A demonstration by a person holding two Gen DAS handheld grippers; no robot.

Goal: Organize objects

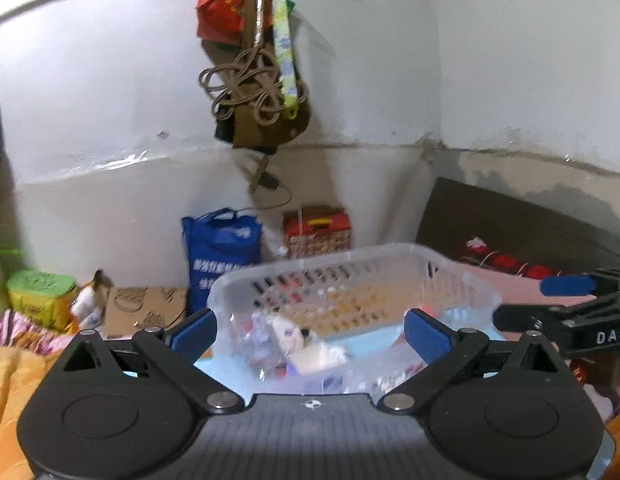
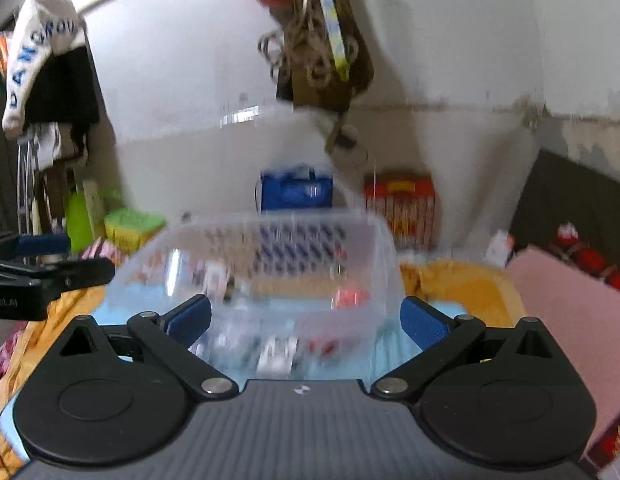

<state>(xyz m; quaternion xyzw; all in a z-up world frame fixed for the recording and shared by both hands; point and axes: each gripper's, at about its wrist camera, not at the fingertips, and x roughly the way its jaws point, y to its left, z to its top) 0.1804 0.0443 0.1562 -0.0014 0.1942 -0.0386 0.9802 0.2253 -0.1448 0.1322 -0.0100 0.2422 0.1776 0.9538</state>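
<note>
Two grippers, the left gripper [image 1: 310,334] and the right gripper [image 2: 306,318], hover with jaws spread and empty just near the clear perforated basket [image 1: 350,280], so settle before reaching for the blurred small items inside.

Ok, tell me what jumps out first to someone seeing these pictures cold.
The clear slotted plastic basket dead centre, ahead of both open grippers, with small blurred items lying in it. Behind it, a blue bag and a red box stand against the white wall, and a tangle of cord and bags hangs above them.
</note>
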